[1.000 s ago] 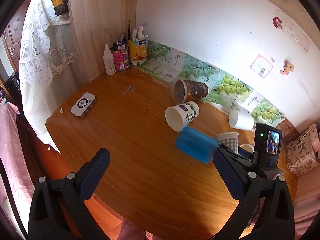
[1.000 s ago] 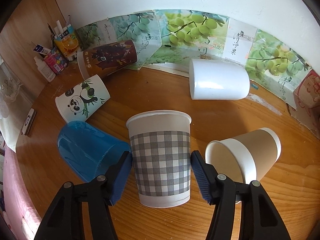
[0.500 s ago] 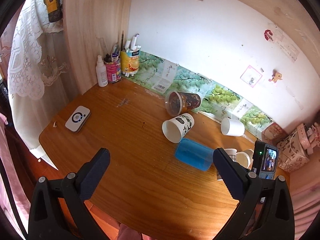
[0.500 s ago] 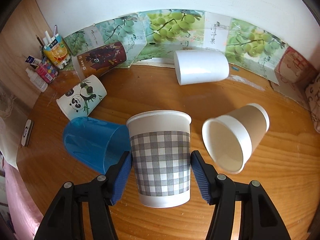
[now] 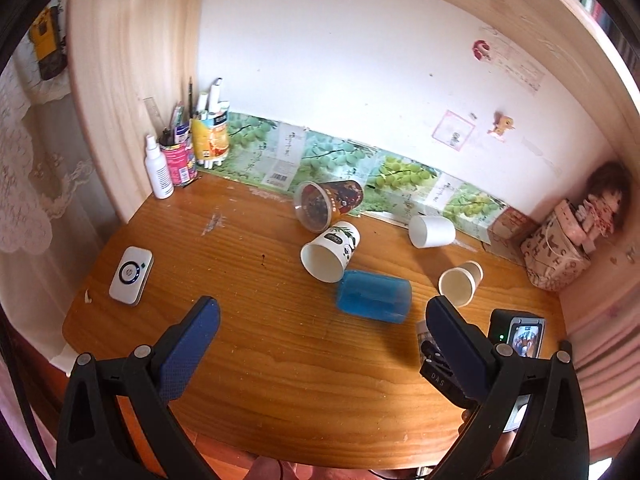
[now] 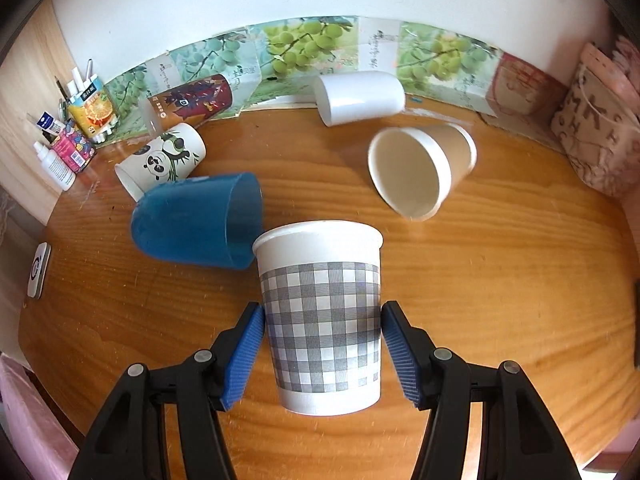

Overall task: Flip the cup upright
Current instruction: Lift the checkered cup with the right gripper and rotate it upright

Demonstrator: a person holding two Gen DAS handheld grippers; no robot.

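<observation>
A grey-checked paper cup (image 6: 322,316) stands upright between the fingers of my right gripper (image 6: 323,354), which is shut on it, its base near the wooden table (image 6: 500,280). Several cups lie on their sides: a blue plastic cup (image 6: 192,222) (image 5: 374,296), a brown-sleeved paper cup (image 6: 420,170) (image 5: 460,282), a plain white cup (image 6: 360,96) (image 5: 432,231), a panda cup (image 6: 162,160) (image 5: 330,250) and a dark printed cup (image 6: 188,100) (image 5: 326,202). My left gripper (image 5: 320,344) is open and empty, high above the table's front. The right gripper body (image 5: 516,344) shows at its lower right.
A white device (image 5: 131,275) lies at the table's left. A spray bottle (image 5: 158,170) and pen holders (image 5: 208,140) stand in the back left corner. A patterned bag (image 5: 556,256) with a doll sits at the back right. Grape-print paper (image 5: 340,160) lines the wall.
My right gripper has drawn back toward the front edge with the checked cup held upright. My left gripper has risen and pulled back, so more of the table shows.
</observation>
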